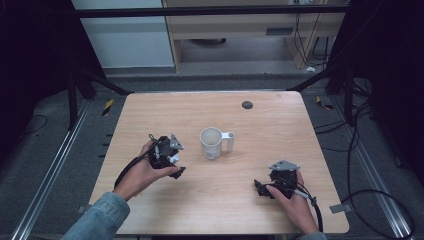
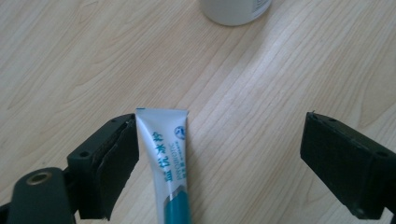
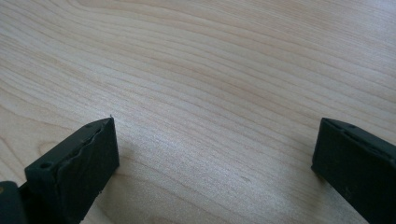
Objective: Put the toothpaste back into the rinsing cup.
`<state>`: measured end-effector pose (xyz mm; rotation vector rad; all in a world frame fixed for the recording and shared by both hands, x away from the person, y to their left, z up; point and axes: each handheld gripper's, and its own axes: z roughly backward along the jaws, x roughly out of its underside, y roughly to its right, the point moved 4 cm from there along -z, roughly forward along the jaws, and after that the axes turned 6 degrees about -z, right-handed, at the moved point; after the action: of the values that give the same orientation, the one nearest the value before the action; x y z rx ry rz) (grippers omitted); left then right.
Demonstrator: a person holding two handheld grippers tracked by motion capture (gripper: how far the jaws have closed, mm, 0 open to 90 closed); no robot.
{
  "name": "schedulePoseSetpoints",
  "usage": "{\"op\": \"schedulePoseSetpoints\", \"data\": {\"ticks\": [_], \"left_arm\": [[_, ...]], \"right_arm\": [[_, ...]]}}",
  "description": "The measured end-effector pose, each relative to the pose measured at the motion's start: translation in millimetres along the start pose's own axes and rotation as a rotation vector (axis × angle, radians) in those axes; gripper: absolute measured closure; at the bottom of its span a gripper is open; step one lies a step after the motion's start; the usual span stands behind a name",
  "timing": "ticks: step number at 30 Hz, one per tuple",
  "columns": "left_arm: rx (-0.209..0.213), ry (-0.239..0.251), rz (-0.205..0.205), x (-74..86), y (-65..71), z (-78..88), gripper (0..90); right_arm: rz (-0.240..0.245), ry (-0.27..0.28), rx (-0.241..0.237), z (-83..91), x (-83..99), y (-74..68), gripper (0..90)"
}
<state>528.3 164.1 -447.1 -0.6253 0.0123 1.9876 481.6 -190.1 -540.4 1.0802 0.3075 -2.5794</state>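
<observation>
A white and teal toothpaste tube (image 2: pixel 166 154) lies between my left gripper's (image 2: pixel 219 149) jaws, its crimped end pointing away from me. It rests against the left jaw's pad, and the right jaw stands far off it, so the gripper is open. Whether the tube is on the wood or lifted off it I cannot tell. In the high view the left gripper (image 1: pixel 170 161) hangs left of a white mug (image 1: pixel 212 142) whose handle points right. The mug's base (image 2: pixel 236 10) shows ahead of the tube. My right gripper (image 1: pixel 262 189) rests open near the table's front right, with bare wood between its jaws (image 3: pixel 215 158).
The wooden table (image 1: pixel 260 125) has a small dark round spot (image 1: pixel 247 104) near its far edge. Metal rails run along both sides of the table, and cables (image 1: pixel 360 165) lie on the floor at the right. A pale cabinet stands behind the table.
</observation>
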Motion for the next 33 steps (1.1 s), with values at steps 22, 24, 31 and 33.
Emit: {"op": "schedulePoseSetpoints", "data": {"ticks": [22, 24, 31, 33], "left_arm": [[0.005, -0.093, 0.143, 23.4, -40.3, 1.7, 11.8], [0.002, -0.101, 0.15, 25.1, -42.7, 0.7, 12.7], [-0.008, -0.112, 0.166, 26.2, -49.1, 1.4, 24.7], [-0.008, -0.111, 0.18, 26.2, -51.9, 2.4, 25.7]], "right_arm": [[-0.002, 0.0, -0.001, 0.0, 0.0, -0.2, 0.7], [-0.001, 0.001, -0.001, 0.0, -0.1, -0.1, 0.7], [-0.003, 0.001, -0.001, 0.0, 0.0, -0.2, 0.6], [-0.002, 0.001, -0.001, 0.0, -0.1, -0.2, 0.7]]}}
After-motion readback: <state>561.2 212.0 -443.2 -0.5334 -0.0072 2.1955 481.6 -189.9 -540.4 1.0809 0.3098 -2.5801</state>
